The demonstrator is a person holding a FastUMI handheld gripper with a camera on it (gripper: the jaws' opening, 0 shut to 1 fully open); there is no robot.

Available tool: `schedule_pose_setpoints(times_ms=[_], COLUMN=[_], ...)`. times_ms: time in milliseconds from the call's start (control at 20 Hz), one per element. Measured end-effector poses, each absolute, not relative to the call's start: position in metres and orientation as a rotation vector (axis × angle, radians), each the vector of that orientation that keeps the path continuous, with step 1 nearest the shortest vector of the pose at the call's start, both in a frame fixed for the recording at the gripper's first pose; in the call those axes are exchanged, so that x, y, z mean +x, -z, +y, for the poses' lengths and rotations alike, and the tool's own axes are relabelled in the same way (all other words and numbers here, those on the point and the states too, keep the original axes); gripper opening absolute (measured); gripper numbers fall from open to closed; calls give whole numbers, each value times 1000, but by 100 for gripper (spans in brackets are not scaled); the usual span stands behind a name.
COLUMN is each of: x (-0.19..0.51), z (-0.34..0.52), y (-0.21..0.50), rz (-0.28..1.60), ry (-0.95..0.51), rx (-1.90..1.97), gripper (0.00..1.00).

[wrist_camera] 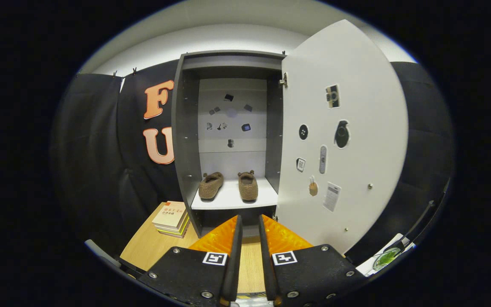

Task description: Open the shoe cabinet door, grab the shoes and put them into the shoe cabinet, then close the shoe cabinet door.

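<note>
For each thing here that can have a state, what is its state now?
Shoe cabinet door: swung wide open.
Left slipper: on the white shelf, upright.
Right slipper: on the same shelf, apart from the other.
Claw: nearly closed, holding nothing.
Books: stacked, closed.

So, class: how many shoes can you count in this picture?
2. Both sit on the white shelf inside the open cabinet: left shoe, right shoe, beyond the empty tool.
</note>
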State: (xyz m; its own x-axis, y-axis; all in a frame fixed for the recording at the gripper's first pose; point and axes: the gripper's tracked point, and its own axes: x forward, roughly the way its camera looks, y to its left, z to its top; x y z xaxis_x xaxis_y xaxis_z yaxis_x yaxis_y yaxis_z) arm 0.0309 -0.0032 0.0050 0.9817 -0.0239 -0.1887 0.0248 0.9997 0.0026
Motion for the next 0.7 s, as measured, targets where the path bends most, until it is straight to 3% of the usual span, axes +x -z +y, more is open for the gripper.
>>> schedule_pose_setpoints(times_ms=[400, 700], x=[-28, -35], z=[-90, -162], y=[1, 27], rz=[150, 184], ry=[186, 299], rx=[12, 79], gripper=[35, 39])
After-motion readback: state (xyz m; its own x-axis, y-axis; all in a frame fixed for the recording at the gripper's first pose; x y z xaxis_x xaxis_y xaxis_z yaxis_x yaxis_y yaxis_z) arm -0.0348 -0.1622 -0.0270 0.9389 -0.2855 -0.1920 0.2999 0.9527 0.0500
